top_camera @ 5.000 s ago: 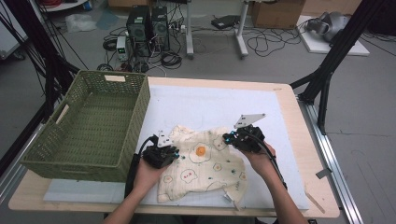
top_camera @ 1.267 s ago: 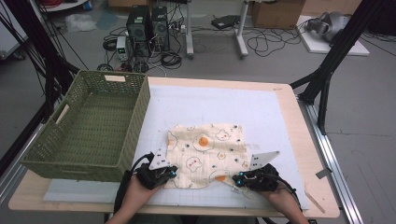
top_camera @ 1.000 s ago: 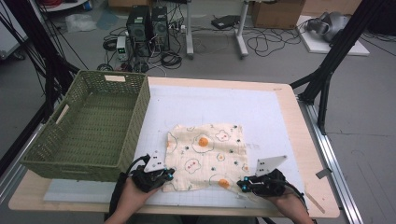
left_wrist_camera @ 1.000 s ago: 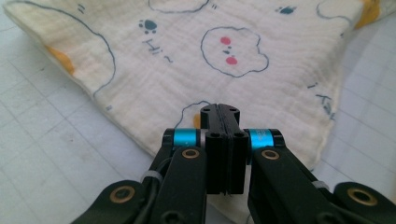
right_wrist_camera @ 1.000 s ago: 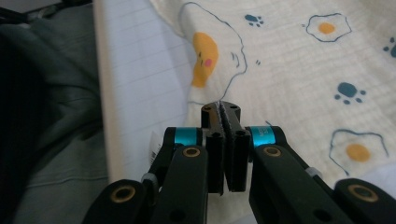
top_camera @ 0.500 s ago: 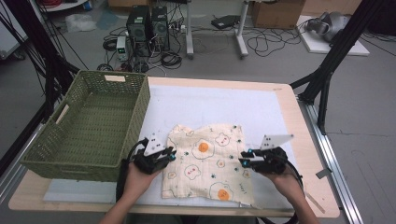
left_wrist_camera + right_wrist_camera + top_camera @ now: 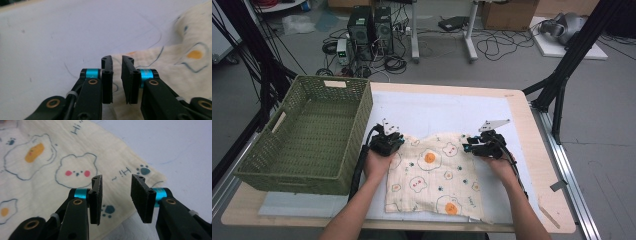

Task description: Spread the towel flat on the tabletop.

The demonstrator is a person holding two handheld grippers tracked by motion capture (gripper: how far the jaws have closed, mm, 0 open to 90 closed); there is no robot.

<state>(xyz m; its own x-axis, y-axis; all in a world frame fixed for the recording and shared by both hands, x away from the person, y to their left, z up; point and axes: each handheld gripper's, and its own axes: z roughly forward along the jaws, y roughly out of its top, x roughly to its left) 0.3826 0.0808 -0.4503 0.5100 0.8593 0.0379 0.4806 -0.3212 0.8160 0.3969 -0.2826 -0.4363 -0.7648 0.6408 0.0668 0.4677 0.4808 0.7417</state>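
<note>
Both grippers, left (image 7: 393,141) and right (image 7: 472,147), just opened, nothing between jaws; cloth (image 7: 432,175) dropped flat on desk (image 7: 532,165), basket (image 7: 307,135) at 9 o'clock for later.

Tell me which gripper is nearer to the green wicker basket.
Left. The left gripper sits at the printed cloth's far left corner, close beside the green wicker basket's right wall. The right gripper is at the cloth's far right corner, well away.
</note>
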